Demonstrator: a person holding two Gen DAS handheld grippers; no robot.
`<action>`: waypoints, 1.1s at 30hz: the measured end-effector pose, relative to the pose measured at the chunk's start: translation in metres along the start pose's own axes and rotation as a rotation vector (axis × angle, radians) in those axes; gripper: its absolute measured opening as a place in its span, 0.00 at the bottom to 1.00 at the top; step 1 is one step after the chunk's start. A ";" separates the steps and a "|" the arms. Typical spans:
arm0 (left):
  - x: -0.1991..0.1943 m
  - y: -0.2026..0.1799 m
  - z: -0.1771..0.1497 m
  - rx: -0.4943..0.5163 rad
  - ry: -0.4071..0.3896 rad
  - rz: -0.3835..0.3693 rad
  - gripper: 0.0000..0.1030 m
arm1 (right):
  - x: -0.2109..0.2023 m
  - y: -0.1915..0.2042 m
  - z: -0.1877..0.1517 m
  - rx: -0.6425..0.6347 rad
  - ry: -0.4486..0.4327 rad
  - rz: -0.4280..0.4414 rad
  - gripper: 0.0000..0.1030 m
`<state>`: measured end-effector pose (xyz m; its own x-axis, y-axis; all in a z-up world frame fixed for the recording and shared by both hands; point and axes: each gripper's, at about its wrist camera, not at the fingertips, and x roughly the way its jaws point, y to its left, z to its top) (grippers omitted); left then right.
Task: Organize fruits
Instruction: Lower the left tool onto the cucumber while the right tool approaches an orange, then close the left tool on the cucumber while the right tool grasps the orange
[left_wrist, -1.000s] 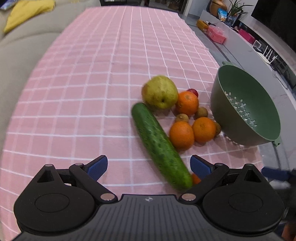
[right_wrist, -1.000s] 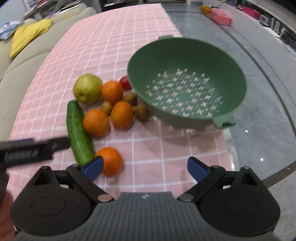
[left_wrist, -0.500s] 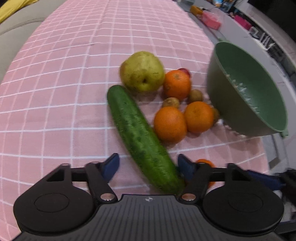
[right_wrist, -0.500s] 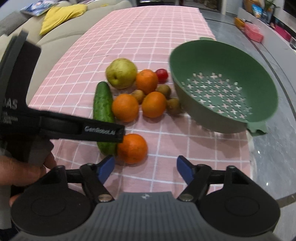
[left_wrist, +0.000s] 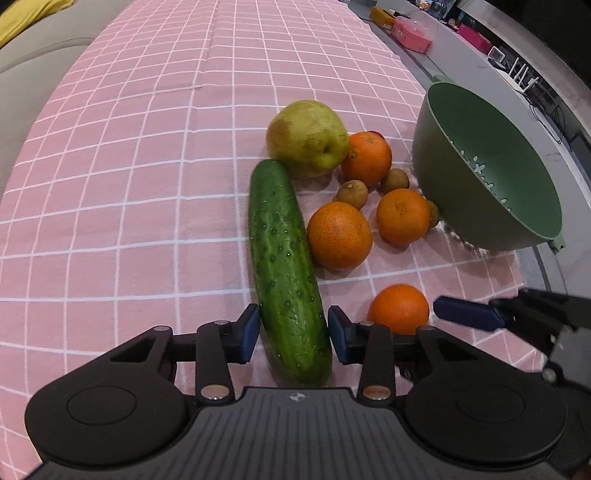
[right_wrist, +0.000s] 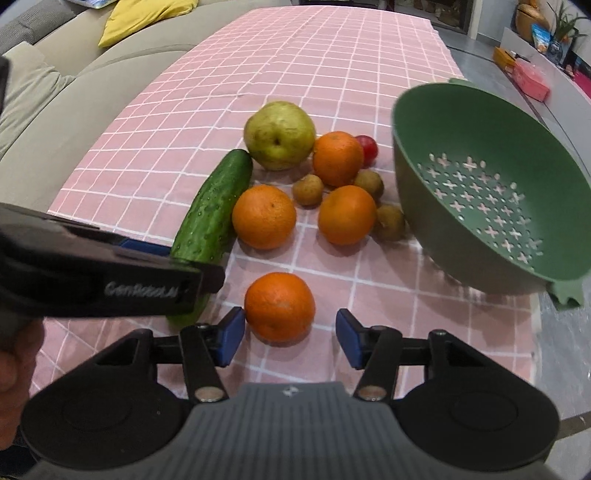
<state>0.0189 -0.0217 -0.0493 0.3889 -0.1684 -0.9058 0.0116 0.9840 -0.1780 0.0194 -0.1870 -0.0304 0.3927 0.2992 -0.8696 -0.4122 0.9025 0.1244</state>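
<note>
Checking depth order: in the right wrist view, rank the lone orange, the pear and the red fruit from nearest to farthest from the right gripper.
1. Lone orange, between the right gripper's fingers.
2. Pear, far left of the cluster.
3. Red fruit, behind the far orange; close to the pear's depth.

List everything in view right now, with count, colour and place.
oranges: four, orange; three in the cluster, one apart nearest the right gripper
cucumber: one, green; left of the cluster
pear: one, yellow-green; far end of the cluster
small brown fruits: three, brown; among the oranges
red fruit: one, red; behind the far orange
colander: one, green; right of the fruit, tilted
tablecloth: one, pink check
left gripper: astride the cucumber's near end
right gripper: open, around the near orange
</note>
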 end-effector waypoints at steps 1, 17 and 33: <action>-0.001 0.001 -0.001 0.004 -0.002 0.002 0.42 | 0.002 0.001 0.001 -0.003 -0.002 0.001 0.50; -0.015 0.008 -0.010 0.053 -0.062 0.017 0.40 | 0.017 0.015 0.001 -0.063 -0.008 0.043 0.26; -0.035 0.013 -0.025 0.065 -0.089 0.014 0.39 | -0.011 -0.008 0.002 0.005 -0.044 0.065 0.07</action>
<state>-0.0172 -0.0044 -0.0299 0.4698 -0.1520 -0.8696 0.0641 0.9883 -0.1382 0.0201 -0.1970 -0.0207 0.4013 0.3703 -0.8377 -0.4336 0.8825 0.1823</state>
